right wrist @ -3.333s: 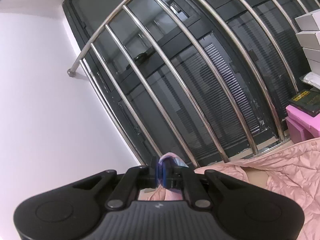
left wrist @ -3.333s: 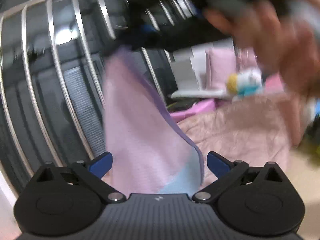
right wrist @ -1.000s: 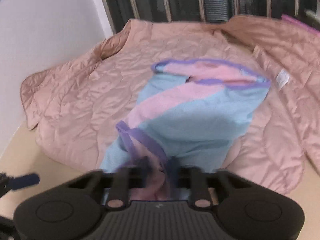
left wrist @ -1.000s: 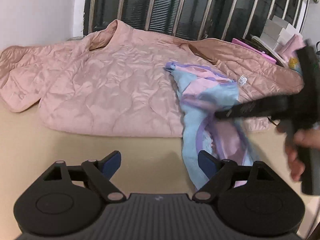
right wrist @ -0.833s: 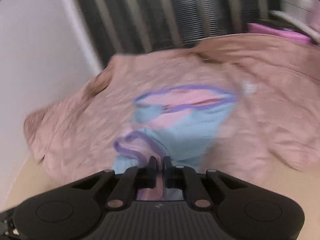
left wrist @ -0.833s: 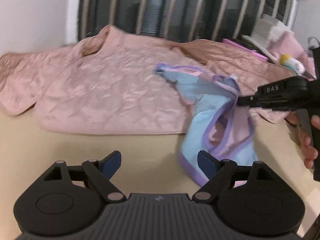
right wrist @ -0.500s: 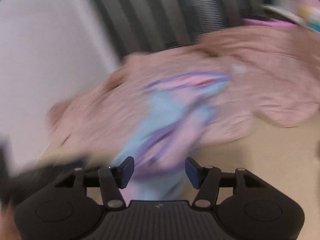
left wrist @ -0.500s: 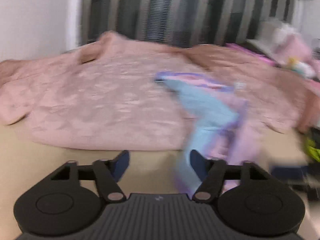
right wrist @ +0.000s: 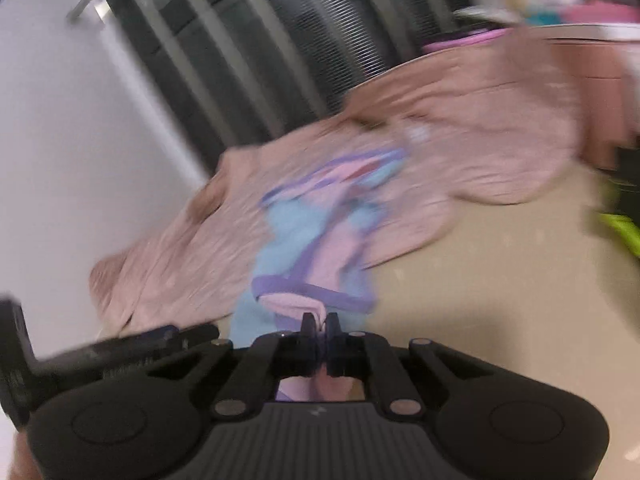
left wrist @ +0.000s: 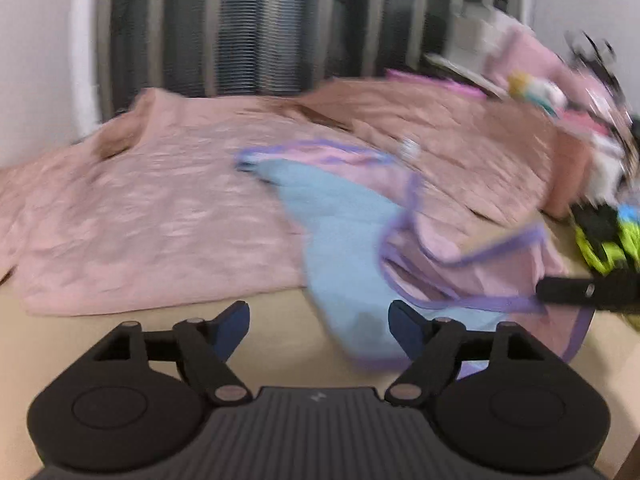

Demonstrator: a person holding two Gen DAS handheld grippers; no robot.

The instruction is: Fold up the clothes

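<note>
A garment of light blue and pale pink panels, edged all round in purple binding, lies across a dusty-pink quilted jacket whose stitching shows as a faint wavy pattern, and both rest on a plain beige surface. The left gripper is matt black with dark blue fingertips, and the right gripper is black too (its tips look dark in the blur). Across the top run silver bars over a dark slatted pane, with a white wall at upper left and something black and neon yellow-green at the right edge.
</note>
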